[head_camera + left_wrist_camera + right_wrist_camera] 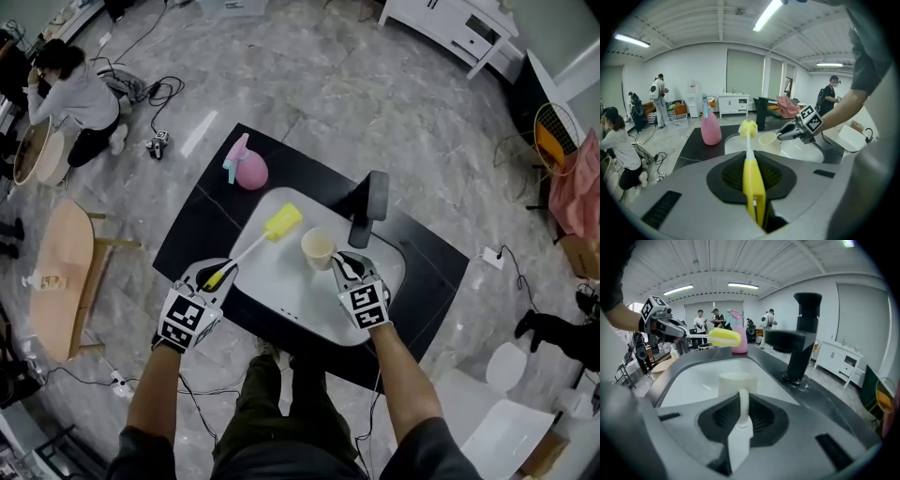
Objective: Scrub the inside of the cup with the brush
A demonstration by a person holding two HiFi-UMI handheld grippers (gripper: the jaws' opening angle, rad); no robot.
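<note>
My L gripper (220, 274) is clamped on the brush (255, 243) handle. The cup (318, 248) hangs over the sink (281, 309), near its faucet (367, 208) edge. R gripper (343, 265) pinches only its thin handle, so I think a hard push can twist it out.

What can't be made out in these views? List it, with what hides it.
- Inside of the cup: right gripper view shows only its outer wall; head view, too small to judge.
- Handle of the cup: in the head view, covered by the right gripper.
- The pink spray bottle: right gripper view, partly behind the brush head.
- Drain of the sink: seen nowhere; left gripper and right gripper overlap its near end.
</note>
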